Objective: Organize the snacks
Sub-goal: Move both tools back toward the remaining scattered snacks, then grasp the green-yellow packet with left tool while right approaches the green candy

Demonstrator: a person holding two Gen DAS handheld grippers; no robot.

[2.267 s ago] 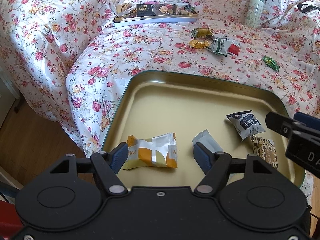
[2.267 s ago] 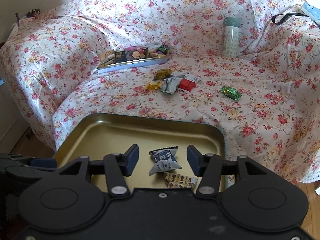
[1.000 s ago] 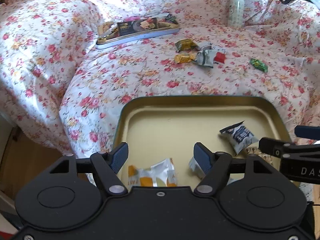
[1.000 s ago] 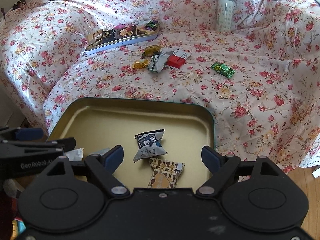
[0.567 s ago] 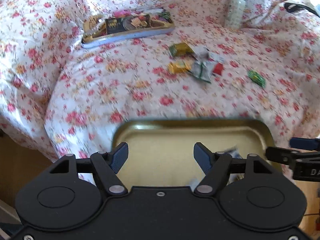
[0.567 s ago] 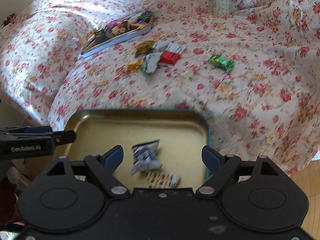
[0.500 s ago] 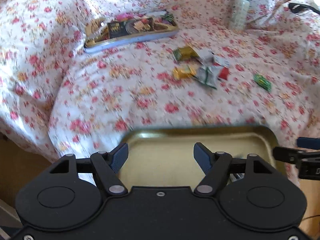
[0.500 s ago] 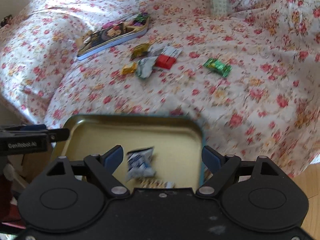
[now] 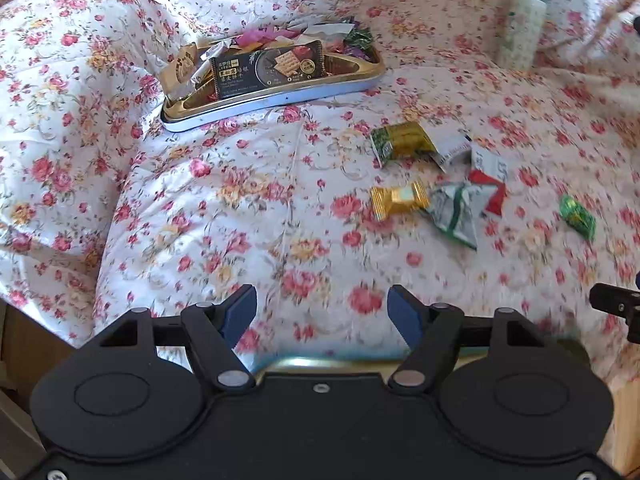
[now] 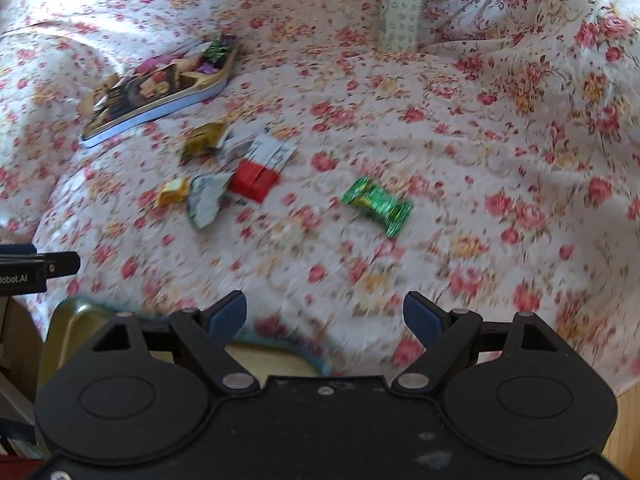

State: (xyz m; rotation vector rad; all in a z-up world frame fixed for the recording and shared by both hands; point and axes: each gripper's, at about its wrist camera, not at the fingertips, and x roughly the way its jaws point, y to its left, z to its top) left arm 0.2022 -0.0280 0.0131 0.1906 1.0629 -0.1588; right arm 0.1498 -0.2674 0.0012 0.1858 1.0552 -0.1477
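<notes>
Snacks loose on sofa, both tongs agape, empty

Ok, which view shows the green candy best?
The right wrist view: the green candy lies near the middle, whole, both twisted ends visible. The left wrist view shows it small and blurred near the right edge.

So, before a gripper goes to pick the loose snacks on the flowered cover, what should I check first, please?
1. Left gripper open, nothing between jaws: ok.
2. Right gripper open, nothing held: ok.
3. Green foil candy lies apart from other snacks, free to grasp: ok.
4. Gold wrapped candy free of the white-green packet: not ok, they touch.
5. Gold metal tray near the grippers: ok, though only its edge shows.
6. Image sharp enough for aiming: not ok, blurred.
</notes>
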